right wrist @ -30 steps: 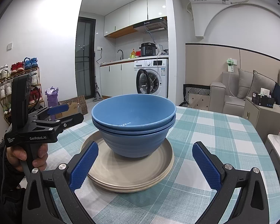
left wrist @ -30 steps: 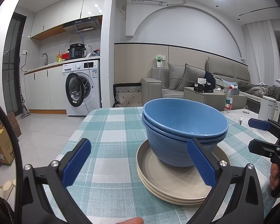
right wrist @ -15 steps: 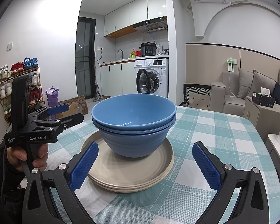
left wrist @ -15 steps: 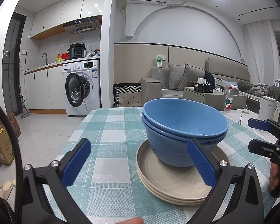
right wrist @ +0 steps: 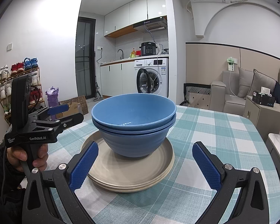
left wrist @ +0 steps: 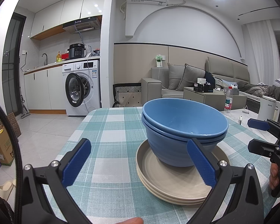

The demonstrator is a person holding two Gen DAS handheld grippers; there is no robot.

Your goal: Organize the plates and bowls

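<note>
Nearest the left wrist camera, the left gripper (left wrist: 138, 163) was seen with its jaws spread wide and nothing held, its blue pads (left wrist: 76, 162) level with the table. The right gripper (right wrist: 144, 165) was likewise seen wide open and empty — it was also caught at the right edge of the left view. Just beyond both, two blue bowls (right wrist: 133, 115) were nested one inside the other and set upright on a stack of beige plates (right wrist: 132, 175), which rested on the teal checked tablecloth (right wrist: 211, 130). A hand (right wrist: 27, 155) was seen wrapped around the left gripper's handle. Farther off, a washing machine (left wrist: 82, 87) was visible — its door ajar — beside a grey sofa (left wrist: 179, 80)
</note>
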